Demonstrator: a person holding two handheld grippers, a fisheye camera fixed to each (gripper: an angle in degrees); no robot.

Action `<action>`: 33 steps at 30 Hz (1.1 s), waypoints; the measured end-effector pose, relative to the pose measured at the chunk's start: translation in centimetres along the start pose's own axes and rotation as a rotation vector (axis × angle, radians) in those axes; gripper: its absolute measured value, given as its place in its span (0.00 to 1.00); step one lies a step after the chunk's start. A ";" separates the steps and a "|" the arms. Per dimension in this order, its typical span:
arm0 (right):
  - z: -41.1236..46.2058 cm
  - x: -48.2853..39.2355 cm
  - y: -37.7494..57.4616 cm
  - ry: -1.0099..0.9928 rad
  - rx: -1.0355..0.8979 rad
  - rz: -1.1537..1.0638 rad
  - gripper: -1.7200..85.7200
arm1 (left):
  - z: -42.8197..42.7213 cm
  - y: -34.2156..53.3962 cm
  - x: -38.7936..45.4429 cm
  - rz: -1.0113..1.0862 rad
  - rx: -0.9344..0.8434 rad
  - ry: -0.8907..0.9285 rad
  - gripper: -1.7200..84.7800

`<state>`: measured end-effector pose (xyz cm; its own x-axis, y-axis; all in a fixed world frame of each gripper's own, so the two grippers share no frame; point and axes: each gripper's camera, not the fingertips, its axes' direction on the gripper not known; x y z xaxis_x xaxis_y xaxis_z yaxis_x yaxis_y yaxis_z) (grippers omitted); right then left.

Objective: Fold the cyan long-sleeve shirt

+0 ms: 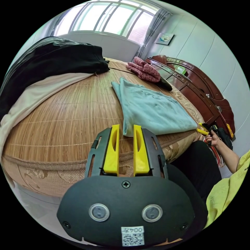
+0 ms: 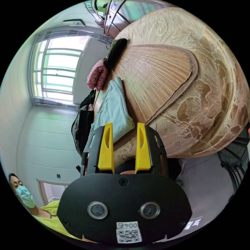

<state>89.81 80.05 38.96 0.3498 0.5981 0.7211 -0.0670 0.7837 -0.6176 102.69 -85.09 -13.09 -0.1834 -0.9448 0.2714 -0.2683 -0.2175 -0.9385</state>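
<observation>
The cyan long-sleeve shirt lies folded into a flat oblong on the bamboo mat of a bed. My left gripper hovers off the bed's near edge, its yellow jaws open, with the shirt's near corner showing just beyond the tips. In the left gripper view the right gripper is held by a hand at the shirt's other near corner. In the right gripper view the shirt stretches away past my right gripper, whose jaws stand open with nothing pressed between them.
A black garment and a cream cloth lie at the mat's far left. A dark red knit garment sits beyond the shirt. A dark wooden headboard stands at the right. A person in a yellow-green top stands at the bed's edge.
</observation>
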 end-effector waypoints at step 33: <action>-5.7 5.8 9.9 -0.271 0.054 0.115 0.12 | 0.4 -1.7 20.4 0.200 -0.065 0.140 0.09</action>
<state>96.52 90.34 35.20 0.0755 0.7011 0.7091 -0.1442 0.7113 -0.6879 99.81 -104.05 -6.03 -0.3670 -0.9233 0.1131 -0.2728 -0.0094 -0.9620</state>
